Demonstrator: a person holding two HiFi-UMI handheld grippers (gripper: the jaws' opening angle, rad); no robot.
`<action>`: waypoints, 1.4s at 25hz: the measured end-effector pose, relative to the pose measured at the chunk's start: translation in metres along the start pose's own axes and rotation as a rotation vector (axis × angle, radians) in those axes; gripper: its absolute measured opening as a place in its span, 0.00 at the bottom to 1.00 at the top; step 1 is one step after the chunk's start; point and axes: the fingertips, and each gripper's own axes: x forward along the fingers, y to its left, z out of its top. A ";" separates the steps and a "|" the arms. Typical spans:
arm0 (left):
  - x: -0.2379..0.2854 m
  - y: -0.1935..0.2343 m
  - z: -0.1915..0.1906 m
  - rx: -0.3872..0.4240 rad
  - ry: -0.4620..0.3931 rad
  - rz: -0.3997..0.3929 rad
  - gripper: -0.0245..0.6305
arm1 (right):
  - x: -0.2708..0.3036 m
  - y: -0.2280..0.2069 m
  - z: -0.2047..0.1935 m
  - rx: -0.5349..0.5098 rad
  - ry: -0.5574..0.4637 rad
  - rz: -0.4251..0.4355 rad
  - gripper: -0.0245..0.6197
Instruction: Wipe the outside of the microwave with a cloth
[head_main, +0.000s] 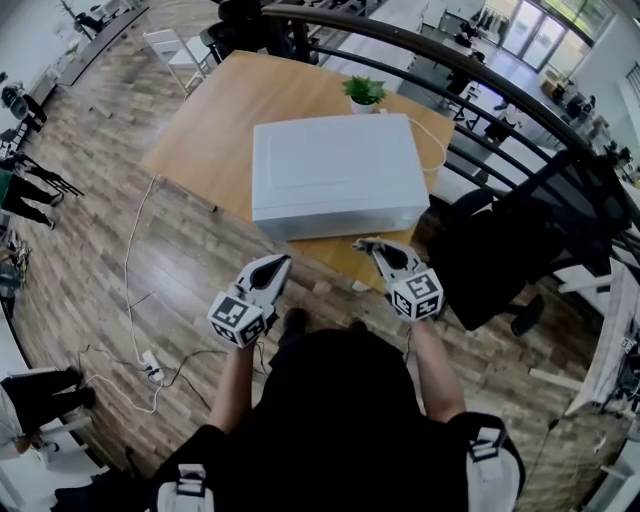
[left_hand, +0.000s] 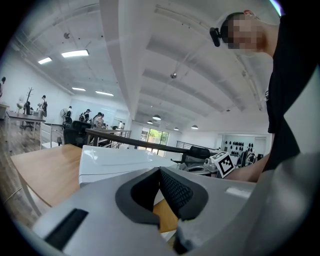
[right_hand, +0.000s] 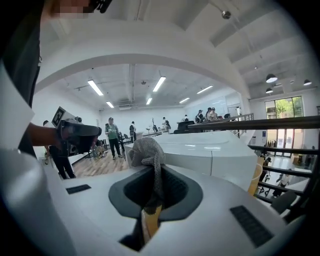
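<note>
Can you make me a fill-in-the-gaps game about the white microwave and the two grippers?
1. The right gripper pinches a grey ____.
2. The white microwave stands on a ____ table.
3. Behind the microwave stands a small green ____.
4. The left gripper is shut and holds ____.

Missing words: cloth; wooden; plant; nothing.

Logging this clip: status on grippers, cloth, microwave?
Left gripper shut, empty. Right gripper shut on grey cloth. Microwave just ahead on wooden table. Nothing in between.
</note>
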 end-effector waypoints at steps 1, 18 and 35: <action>0.004 -0.007 0.000 0.001 -0.002 -0.002 0.04 | -0.005 -0.001 0.003 -0.012 -0.004 0.010 0.06; 0.003 -0.079 -0.022 -0.016 0.004 0.104 0.04 | -0.053 -0.013 -0.015 0.020 0.002 0.128 0.06; -0.007 -0.107 -0.034 -0.026 -0.002 0.138 0.04 | -0.075 -0.009 -0.030 0.040 0.020 0.145 0.06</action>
